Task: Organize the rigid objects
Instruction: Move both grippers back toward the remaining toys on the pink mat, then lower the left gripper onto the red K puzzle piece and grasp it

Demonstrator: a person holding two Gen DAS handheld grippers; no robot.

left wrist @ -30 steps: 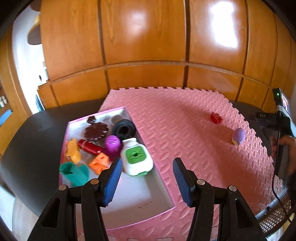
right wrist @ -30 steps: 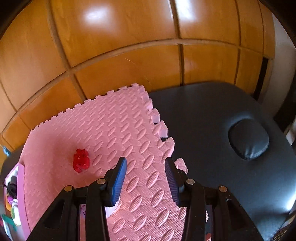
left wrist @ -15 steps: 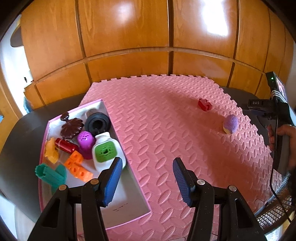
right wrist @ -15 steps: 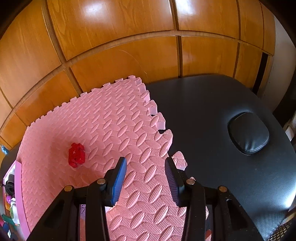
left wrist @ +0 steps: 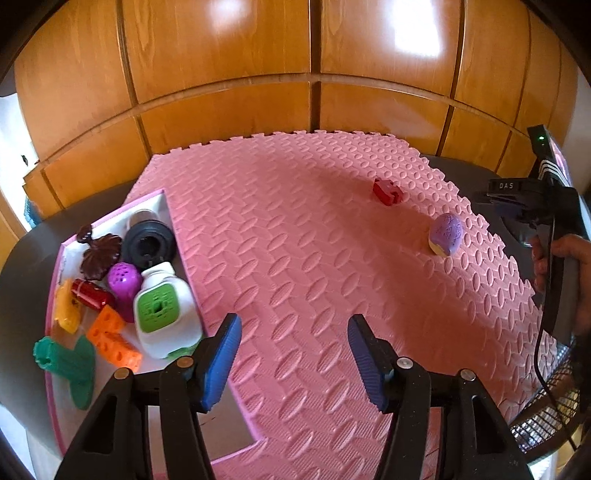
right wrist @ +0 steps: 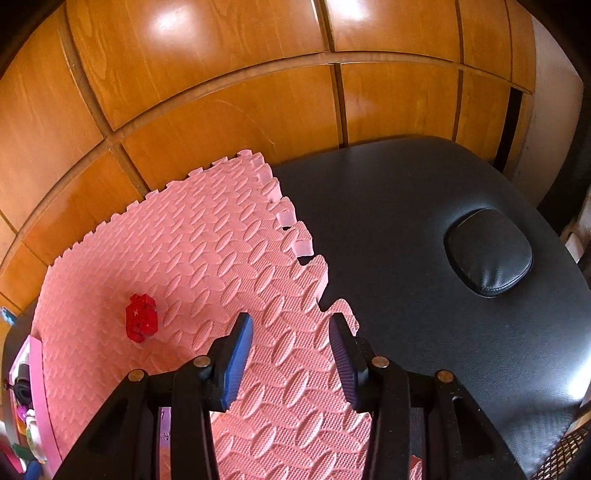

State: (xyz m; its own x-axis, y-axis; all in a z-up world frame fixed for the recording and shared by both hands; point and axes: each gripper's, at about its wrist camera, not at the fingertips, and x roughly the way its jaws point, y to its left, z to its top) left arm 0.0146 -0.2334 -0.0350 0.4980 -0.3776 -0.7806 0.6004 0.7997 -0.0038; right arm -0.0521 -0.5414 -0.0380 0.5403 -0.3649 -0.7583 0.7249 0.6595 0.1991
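Only left wrist shows purple egg [left wrist: 446,233].

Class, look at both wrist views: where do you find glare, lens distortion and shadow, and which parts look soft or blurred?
Left wrist view: bright glare patches on the wooden panels; fisheye bends their seams; a shadow crosses the pink mat; edges slightly soft. Right wrist view: glare on the panels and a sheen on the black padded table; curved seams again; the red toy stays fairly sharp.

Pink foam mat [left wrist: 303,266], black padded table [right wrist: 424,240], wooden wall panels [left wrist: 229,55]
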